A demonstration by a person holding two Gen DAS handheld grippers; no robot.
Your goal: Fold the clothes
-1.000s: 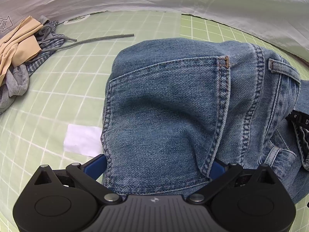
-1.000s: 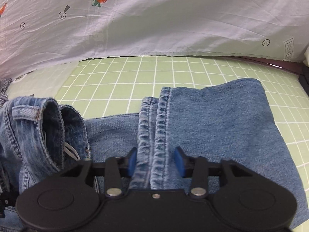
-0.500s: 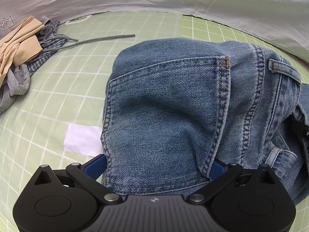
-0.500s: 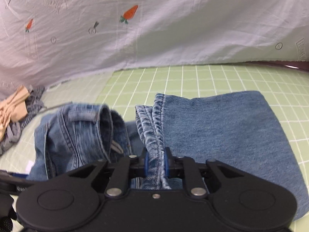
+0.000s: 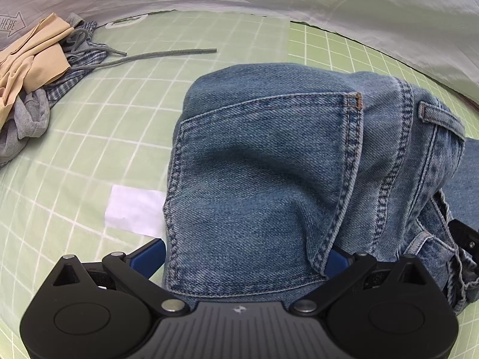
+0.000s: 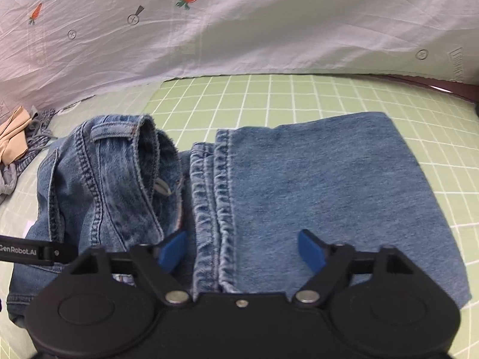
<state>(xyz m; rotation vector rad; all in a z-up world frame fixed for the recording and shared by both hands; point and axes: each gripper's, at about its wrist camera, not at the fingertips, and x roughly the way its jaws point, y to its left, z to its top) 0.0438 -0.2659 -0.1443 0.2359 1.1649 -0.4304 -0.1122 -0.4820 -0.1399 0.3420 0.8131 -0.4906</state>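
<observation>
The blue jeans (image 6: pixel 314 185) lie partly folded on the green checked mat (image 6: pixel 299 95). The leg ends lie flat on the right. The top part with the back pocket (image 5: pixel 260 185) is bunched up on the left.

We see the jeans (image 6: pixel 323 185) as faded blue denim, coarse in weave, with thick raised seams and frayed threads at the hem. The mat (image 6: pixel 299 95) under them looks smooth and matt, pale green with white grid lines. Behind it hangs a thin white sheet (image 6: pixel 269 30) of creased cloth with printed carrots. The left gripper (image 5: pixel 245 257) and the right gripper (image 6: pixel 242 249) have matt black plastic bodies, shiny metal pins and smooth blue pads. Far left lies a heap of clothes (image 5: pixel 33 68): soft beige cloth, grey knit, checked weave. A white paper slip (image 5: pixel 134 209) lies flat.
</observation>
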